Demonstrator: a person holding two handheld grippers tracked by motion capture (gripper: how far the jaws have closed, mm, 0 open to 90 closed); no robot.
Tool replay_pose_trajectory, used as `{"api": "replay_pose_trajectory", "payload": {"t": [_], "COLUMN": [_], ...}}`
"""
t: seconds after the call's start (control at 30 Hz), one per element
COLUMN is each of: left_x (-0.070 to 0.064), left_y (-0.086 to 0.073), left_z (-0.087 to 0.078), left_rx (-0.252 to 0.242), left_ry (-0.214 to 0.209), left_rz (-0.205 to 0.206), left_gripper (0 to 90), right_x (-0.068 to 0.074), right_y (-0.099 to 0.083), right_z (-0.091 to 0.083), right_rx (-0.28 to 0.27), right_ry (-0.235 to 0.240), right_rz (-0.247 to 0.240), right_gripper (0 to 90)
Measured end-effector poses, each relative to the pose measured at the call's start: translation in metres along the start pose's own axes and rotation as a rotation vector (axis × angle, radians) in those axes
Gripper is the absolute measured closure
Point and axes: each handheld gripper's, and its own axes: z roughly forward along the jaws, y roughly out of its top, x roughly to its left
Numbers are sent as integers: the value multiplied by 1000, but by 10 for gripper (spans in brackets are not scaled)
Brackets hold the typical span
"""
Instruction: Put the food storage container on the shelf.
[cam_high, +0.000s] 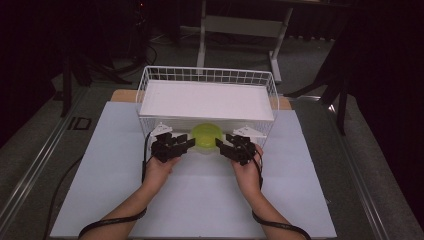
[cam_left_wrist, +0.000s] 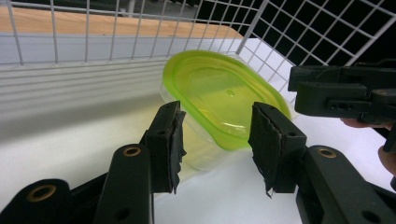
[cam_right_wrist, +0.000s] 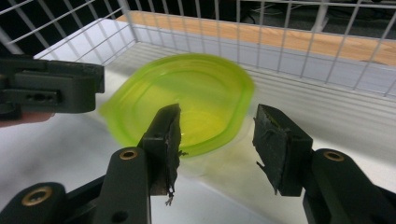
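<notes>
High view: a white wire basket (cam_high: 150, 80) lies on a white sheet (cam_high: 200, 200) on the table, its open side toward the person. A green-lidded tub (cam_high: 207, 136) sits at that opening, under the basket's white top panel. The left gripper (cam_high: 186, 144) and right gripper (cam_high: 220, 144) flank the tub, just beside it on either side. The sheet toward the person is bare.

Left gripper view: the jaws stand apart, empty, with the tub's near edge between and just beyond the pads (cam_left_wrist: 175, 140). The tub (cam_left_wrist: 224, 98) tilts. Wire mesh (cam_left_wrist: 327, 32) rises behind.

Right gripper view: the jaws are spread, holding nothing; the tub (cam_right_wrist: 187, 102) lies just ahead, blurred. Basket wire (cam_right_wrist: 280, 37) stands close behind it.
</notes>
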Motion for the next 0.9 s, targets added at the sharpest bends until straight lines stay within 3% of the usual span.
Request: {"api": "replay_pose_trajectory", "payload": {"t": [0.27, 0.43, 0.5, 0.57, 0.67, 0.8, 0.83, 0.9], "left_x": [-11, -16, -18, -18, -17, -13, -13, -13], "left_y": [-6, -15, -20, -24, -28, -33, -34, -37], "left_z": [-20, -32, -37, -42, -48, -51, -51, -51], "left_rx": [11, 15, 3, 5, -4, -17, -18, -21], "left_ry": [21, 27, 39, 18, 1, 45, 44, 54], "left_rz": [44, 39, 41, 37, 61, 33, 46, 72], "left_gripper": [470, 404, 359, 325, 202, 59, 15, 15], "right_x": [14, 25, 29, 31, 32, 34, 35, 35], "right_y": [-6, -18, -23, -28, -33, -38, -39, -40], "right_z": [-16, -22, -21, -21, -17, -9, -7, -2], "right_rx": [-17, -6, 5, 18, 59, 98, 108, 120], "right_ry": [23, 42, 42, 47, 67, 63, 61, 58], "right_rz": [-1, -12, -18, -31, -37, -53, -44, -39], "right_gripper": [512, 568, 618, 660, 770, 854, 883, 896]}}
